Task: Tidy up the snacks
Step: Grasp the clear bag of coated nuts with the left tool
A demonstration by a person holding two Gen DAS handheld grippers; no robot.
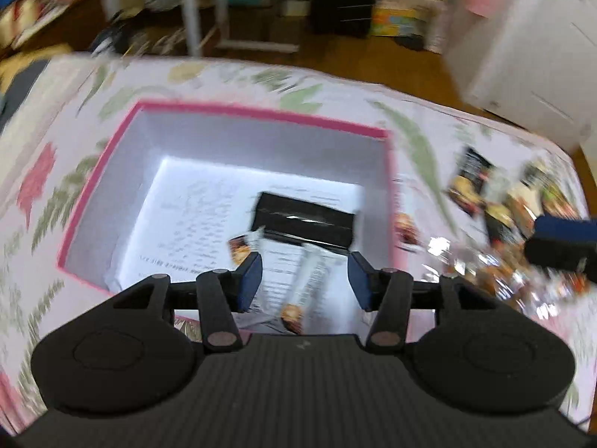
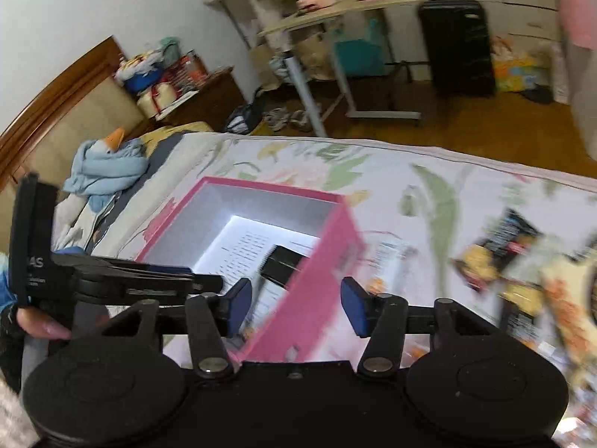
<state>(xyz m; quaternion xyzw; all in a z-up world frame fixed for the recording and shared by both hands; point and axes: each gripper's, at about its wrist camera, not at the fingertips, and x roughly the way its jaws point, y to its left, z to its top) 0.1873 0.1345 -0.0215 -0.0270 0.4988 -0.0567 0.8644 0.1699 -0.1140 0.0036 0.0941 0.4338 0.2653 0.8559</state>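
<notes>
A pink box [image 1: 261, 112] with a white inside stands open on the flowered bed cover; it also shows in the right wrist view [image 2: 317, 298]. Inside lie a black packet [image 1: 304, 224] and a white snack packet [image 1: 294, 283]. My left gripper [image 1: 304, 280] is open and empty, above the box's near side over the white packet. A heap of snack packets [image 1: 503, 205] lies right of the box, also in the right wrist view [image 2: 515, 261]. My right gripper [image 2: 294, 304] is open and empty, above the box's right wall. The left gripper [image 2: 112, 280] shows at its left.
The bed cover [image 2: 410, 171] reaches a far edge above a wooden floor. A blue cloth bundle [image 2: 104, 168] lies by the headboard at left. A rolling desk [image 2: 335, 18], a black case [image 2: 459, 44] and a white cabinet [image 1: 541, 37] stand beyond the bed.
</notes>
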